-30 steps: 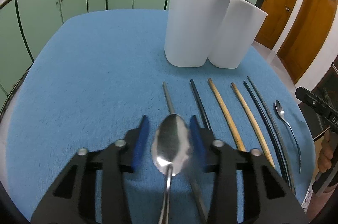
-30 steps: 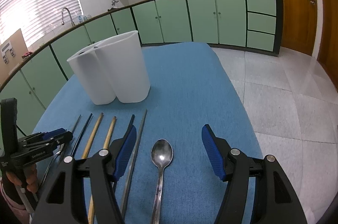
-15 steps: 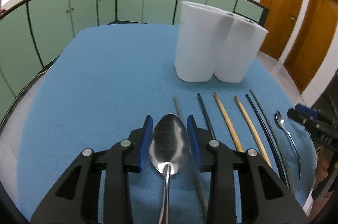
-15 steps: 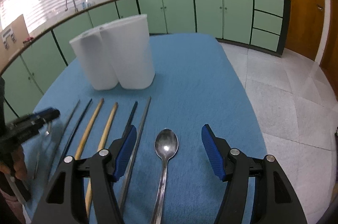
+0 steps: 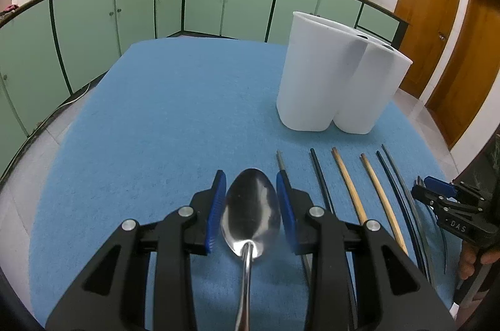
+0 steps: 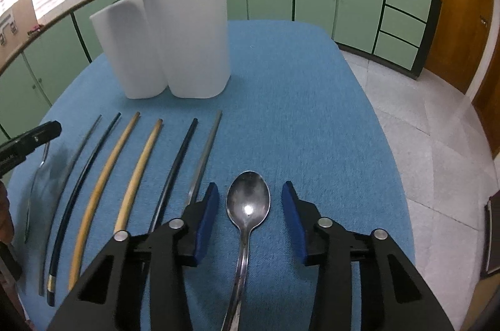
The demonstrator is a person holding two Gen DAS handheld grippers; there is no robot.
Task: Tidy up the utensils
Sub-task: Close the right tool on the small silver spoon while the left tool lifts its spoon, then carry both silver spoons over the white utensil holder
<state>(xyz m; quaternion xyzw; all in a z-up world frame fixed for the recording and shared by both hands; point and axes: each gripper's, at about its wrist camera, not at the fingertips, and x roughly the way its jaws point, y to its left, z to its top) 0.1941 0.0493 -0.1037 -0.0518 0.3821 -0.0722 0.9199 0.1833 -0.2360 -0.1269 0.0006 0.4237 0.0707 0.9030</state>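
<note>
Left wrist view: looks down along my fingers, close over the table. Right wrist view: same downward angle, further right. Shared: white holder, chopstick row, green cabinets.

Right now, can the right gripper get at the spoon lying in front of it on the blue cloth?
Probably yes. The spoon lies uncovered between the right gripper's jaws, which have just been closing but do not touch it yet. The grey chopstick lies outside them.
</note>
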